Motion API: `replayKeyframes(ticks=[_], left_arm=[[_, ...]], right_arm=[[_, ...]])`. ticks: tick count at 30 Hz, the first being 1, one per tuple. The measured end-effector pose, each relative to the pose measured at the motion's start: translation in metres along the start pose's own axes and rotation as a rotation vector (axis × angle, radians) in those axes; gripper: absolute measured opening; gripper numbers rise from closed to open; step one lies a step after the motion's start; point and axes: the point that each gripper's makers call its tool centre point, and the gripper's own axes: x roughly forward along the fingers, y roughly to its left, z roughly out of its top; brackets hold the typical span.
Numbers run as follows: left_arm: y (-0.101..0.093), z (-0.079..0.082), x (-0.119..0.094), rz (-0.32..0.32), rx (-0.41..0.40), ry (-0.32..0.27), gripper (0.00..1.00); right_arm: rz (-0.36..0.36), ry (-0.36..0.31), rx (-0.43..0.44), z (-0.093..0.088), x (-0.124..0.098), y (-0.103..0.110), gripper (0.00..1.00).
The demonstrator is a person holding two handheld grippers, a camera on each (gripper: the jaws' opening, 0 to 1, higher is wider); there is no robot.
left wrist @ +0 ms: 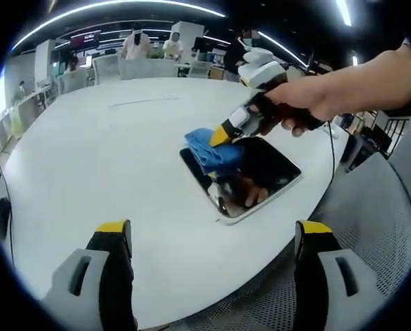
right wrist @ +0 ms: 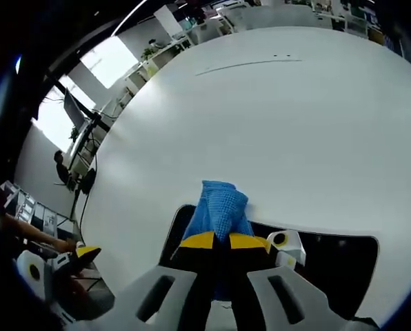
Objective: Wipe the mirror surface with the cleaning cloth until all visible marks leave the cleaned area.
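The left gripper view is looking across the round white desk [left wrist: 88, 158] at the mirror [left wrist: 267, 176], which is lying flat near the desk's edge. The right hand-held gripper [left wrist: 219, 136] is reaching down onto the mirror's far corner, clenched on the blue cleaning cloth [left wrist: 212, 153], with the person's hand [left wrist: 298, 103] wrapping its handle. The left hand-held gripper [left wrist: 212, 238] is hanging released over bare desk just short of the mirror, its yellow-tipped jaws standing wide apart and holding nothing.

The right gripper view is showing the grip up close: the two yellow tips are sitting closed together on the cloth [right wrist: 219, 207], which is bunching up past them across the edge of the dark mirror [right wrist: 329, 258] and onto the white desk [right wrist: 261, 124]. The left hand-held gripper is appearing at that view's lower left.

Beyond the desk, people are standing among chairs and office desks in the left gripper view; a mesh chair seat [left wrist: 378, 227] is showing at its right. Nothing is lying between the grippers and the mirror.
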Motion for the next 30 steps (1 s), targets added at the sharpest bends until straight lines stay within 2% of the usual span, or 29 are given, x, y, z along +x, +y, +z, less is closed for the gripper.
replayKeyframes(ticks=[8,18,30], left_arm=[[0.001,0.000,0.000,0.004,0.002,0.000,0.98],[0.001,0.000,0.000,0.005,0.005,0.004,0.98],[-0.001,-0.001,0.001,-0.001,0.013,0.006,0.98]], right_arm=[[-0.012,0.007,-0.002,-0.001,-0.005,-0.012,0.00],[-0.024,-0.016,-0.011,-0.001,-0.005,-0.010,0.00],[-0.006,-0.030,-0.004,-0.024,-0.013,-0.001,0.00]])
